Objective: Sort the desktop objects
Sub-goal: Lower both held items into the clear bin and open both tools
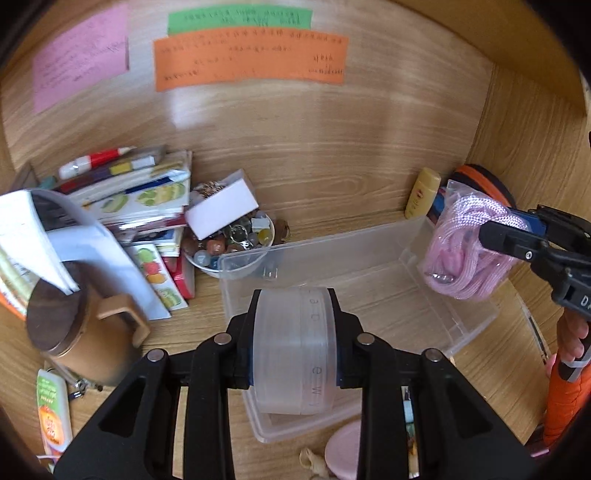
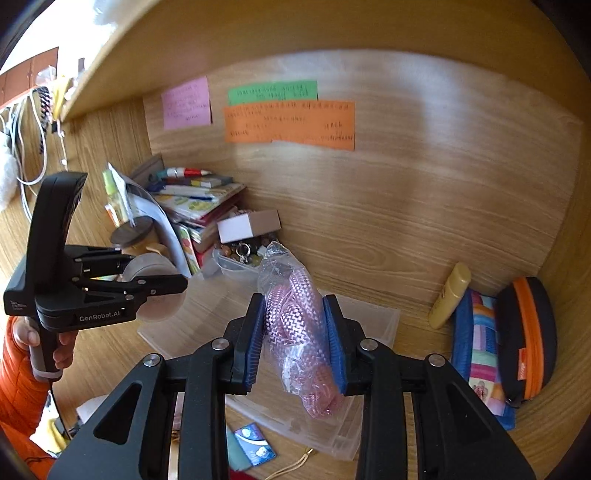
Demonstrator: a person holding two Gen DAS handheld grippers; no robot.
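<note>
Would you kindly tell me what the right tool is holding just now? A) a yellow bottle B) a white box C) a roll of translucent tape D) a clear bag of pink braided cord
D: the right tool is clamped on the clear bag of pink braided cord, above the clear plastic tray.

Three paper notes on the back wall: one pink note (image 1: 83, 59), one green note (image 1: 240, 20), one orange note (image 1: 251, 59); one clear plastic bin (image 1: 369, 258); one bowl of beads (image 1: 236, 243) left of it; one yellow bottle (image 1: 423, 192) far right; one lidded mug (image 1: 74, 325) near left.
</note>
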